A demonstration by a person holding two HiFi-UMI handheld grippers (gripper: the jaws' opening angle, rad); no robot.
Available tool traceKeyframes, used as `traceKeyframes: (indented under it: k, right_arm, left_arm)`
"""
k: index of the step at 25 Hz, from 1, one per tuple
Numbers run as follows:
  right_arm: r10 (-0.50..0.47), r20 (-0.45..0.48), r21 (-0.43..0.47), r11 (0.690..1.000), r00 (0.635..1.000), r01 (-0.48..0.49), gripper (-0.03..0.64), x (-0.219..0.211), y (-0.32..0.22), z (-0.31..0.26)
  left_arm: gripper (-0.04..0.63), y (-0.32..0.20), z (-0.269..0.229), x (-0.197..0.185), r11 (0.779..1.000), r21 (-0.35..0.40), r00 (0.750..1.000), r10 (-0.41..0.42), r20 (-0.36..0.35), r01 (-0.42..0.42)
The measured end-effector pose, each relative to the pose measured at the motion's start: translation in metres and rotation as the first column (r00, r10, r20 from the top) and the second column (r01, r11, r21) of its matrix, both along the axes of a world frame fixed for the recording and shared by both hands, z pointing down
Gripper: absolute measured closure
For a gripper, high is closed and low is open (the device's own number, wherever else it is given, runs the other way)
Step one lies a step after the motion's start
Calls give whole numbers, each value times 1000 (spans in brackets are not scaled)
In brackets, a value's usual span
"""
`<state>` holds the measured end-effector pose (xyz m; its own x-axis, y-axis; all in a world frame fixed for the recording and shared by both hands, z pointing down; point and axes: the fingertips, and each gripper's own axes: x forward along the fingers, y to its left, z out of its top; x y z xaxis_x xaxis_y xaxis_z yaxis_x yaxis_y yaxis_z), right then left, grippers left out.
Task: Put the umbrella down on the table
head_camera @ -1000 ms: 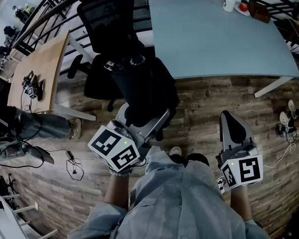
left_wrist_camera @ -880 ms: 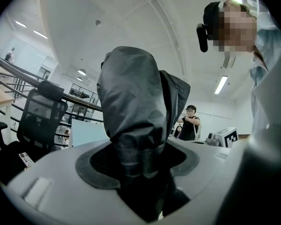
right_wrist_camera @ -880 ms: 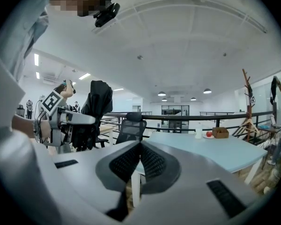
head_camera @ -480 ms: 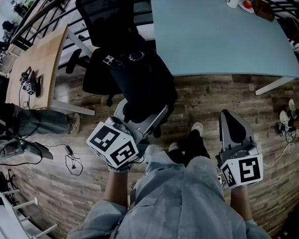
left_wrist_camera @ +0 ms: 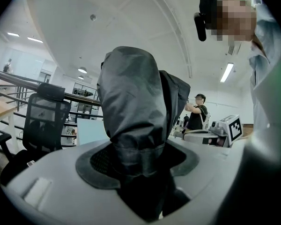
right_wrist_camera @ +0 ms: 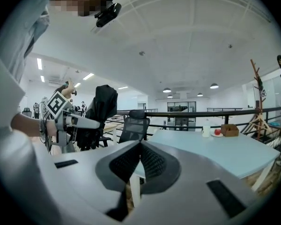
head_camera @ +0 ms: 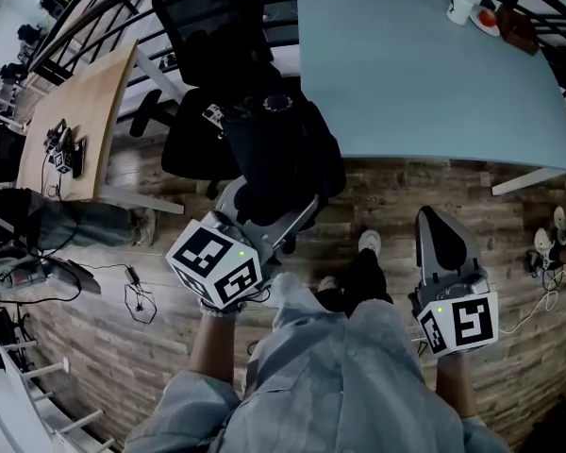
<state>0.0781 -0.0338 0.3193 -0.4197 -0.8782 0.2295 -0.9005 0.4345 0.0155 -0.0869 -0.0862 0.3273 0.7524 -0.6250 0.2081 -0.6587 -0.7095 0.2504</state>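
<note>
A black folded umbrella (head_camera: 281, 159) stands up between the jaws of my left gripper (head_camera: 269, 210), which is shut on its lower part. In the left gripper view the umbrella's fabric (left_wrist_camera: 133, 107) fills the gap between the grey pads and hides most of what lies ahead. My right gripper (head_camera: 434, 223) hangs to the right over the wooden floor, its pads pressed together with nothing between them (right_wrist_camera: 139, 149). The light blue table (head_camera: 424, 74) lies ahead and to the right of both grippers. From the right gripper view, the umbrella (right_wrist_camera: 102, 109) and the table top (right_wrist_camera: 215, 146) both show.
A black office chair (head_camera: 208, 26) stands just behind the umbrella, at the table's left edge. A white bottle (head_camera: 462, 0) and a plate sit on the table's far right corner. A wooden desk (head_camera: 75, 121) is at the left, with cables (head_camera: 137, 302) on the floor.
The person has stepped forward, one foot now ahead, and both grippers have come nearer the table. The left still holds the umbrella and the right jaws stay closed.
</note>
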Motion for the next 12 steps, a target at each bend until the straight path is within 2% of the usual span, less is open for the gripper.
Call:
traceKeyframes:
  k: [6, 12]
  right_arm:
    - [-35, -7, 0, 999, 999, 35, 618, 19, -39, 3]
    - [-65, 0, -12, 998, 998, 65, 618, 39, -76, 5]
  left_arm:
    - [325, -41, 7, 23, 999, 32, 994, 20, 104, -23]
    - [325, -85, 21, 52, 997, 35, 973, 57, 225, -66]
